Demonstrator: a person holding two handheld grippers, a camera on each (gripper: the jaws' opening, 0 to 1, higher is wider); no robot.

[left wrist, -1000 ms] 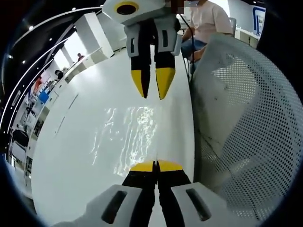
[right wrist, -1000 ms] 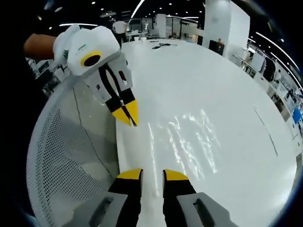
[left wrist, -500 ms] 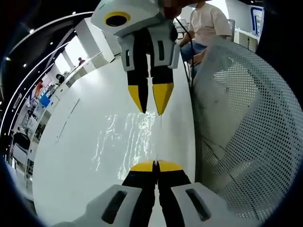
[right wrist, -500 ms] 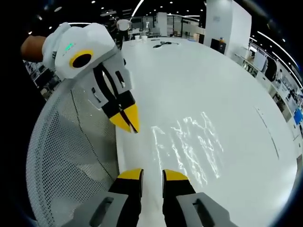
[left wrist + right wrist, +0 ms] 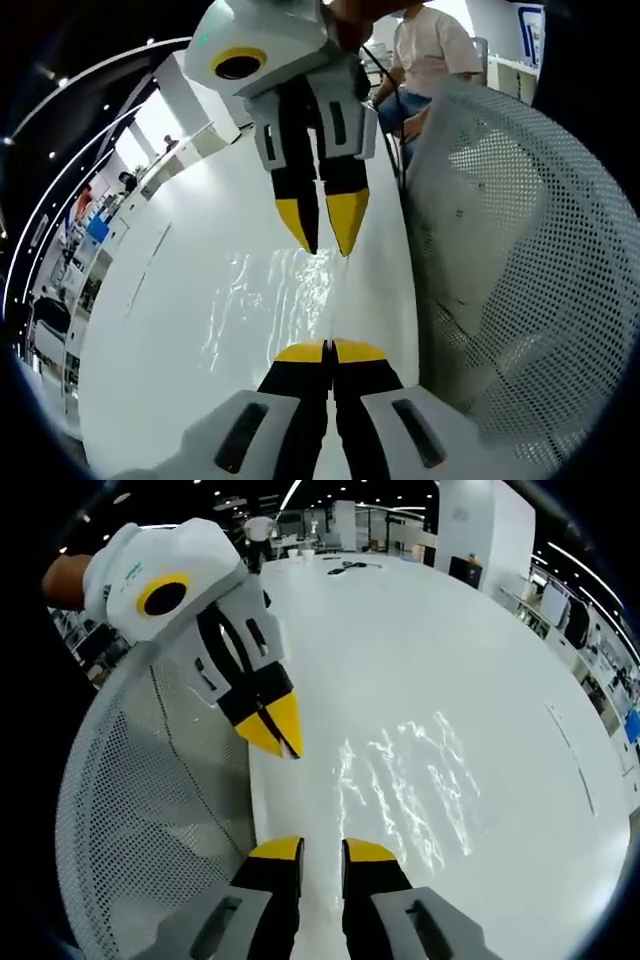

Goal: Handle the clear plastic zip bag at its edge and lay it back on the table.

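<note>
The clear plastic zip bag (image 5: 268, 300) lies flat on the white table (image 5: 150, 360), visible mostly as wrinkled glints. Its near edge reaches my left gripper (image 5: 328, 350), whose yellow-tipped jaws are pressed together, apparently pinching that edge. My right gripper (image 5: 325, 228) comes down from the top of the left gripper view, slightly open, hovering over the bag's far edge. In the right gripper view the bag (image 5: 405, 790) lies ahead and to the right of my right gripper (image 5: 322, 852), which is open and holds nothing. The left gripper (image 5: 285, 738) reaches in from the upper left, shut, beside the bag's edge.
A white mesh chair back (image 5: 520, 250) stands close along the table's edge, also seen as the chair back (image 5: 150, 810). A person (image 5: 430, 45) sits beyond it. Small dark items (image 5: 350, 568) lie at the table's far end. Broad bare tabletop (image 5: 480, 660) spreads past the bag.
The two grippers have drawn closer together, each looming larger in the other's view. The left stays shut and the right stays open. The bag stays flat on the table.
</note>
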